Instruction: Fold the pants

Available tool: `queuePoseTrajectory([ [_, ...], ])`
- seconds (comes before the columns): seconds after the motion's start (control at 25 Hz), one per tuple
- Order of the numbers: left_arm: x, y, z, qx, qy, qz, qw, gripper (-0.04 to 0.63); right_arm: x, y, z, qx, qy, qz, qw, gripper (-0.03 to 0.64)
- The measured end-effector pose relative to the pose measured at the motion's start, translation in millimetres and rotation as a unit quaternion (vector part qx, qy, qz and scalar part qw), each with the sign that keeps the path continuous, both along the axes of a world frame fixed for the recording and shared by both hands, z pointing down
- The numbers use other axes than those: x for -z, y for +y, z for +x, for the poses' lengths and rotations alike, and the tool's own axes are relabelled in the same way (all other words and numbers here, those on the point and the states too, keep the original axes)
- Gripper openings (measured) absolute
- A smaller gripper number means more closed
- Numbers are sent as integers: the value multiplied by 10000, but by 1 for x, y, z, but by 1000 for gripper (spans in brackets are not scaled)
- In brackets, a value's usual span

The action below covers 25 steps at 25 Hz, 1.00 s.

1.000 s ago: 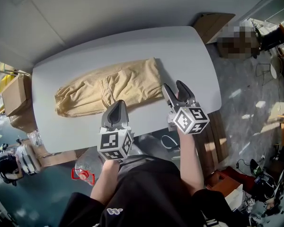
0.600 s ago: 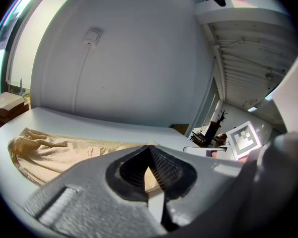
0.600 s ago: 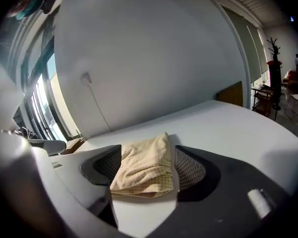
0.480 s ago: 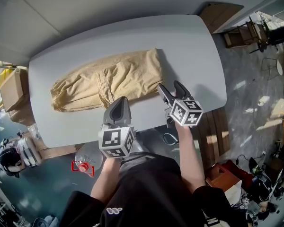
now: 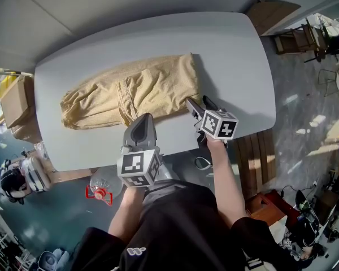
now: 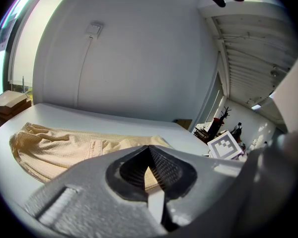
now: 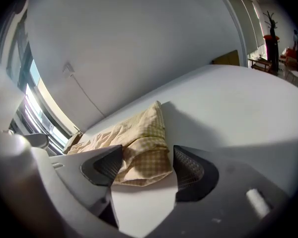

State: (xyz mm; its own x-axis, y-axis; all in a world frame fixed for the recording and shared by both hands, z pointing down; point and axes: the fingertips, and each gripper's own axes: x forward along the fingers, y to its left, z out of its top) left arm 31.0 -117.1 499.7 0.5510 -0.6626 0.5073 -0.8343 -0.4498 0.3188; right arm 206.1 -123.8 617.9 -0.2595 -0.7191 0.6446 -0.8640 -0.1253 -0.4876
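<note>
Loosely rumpled, the tan, finely checked pants (image 5: 133,97) lie lengthwise mid-worktop (image 5: 231,55), a smooth white rounded slab. At their 4 o'clock corner the right hand-held gripper (image 5: 198,102) stands released, jaws straddling the cloth without pressing. At 6 o'clock the left hand-held gripper (image 5: 144,122) is clenched on nothing.

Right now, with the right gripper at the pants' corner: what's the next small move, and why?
Probably nudge the right gripper forward a little and close it on the near corner of the pants. Its jaws stand apart with that corner lying between them, and the pads are not pressing the cloth. The pants lie flat on the table, so a grip likely comes before any fold.
</note>
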Motion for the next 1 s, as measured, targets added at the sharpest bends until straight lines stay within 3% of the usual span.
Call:
queuePoseTrajectory([
  [0.2,-1,3,-2,79,-12,-28,10000,0,-11,5,-2,-11,-125,-199,9997,282],
  [0.32,1,4,-3,115,-28,-18,9999,0,-10,6,-7,54,-426,-225,9988,159],
  [0.44,4,2,-6,120,-32,43,9999,0,-7,5,-12,111,-593,-227,9979,99],
  [0.72,4,3,-4,-6,-21,60,10000,0,-2,13,4,-158,-472,-144,9987,74],
  [1.0,8,9,40,-380,86,68,9992,0,3,49,73,-739,-236,-172,9968,74],
])
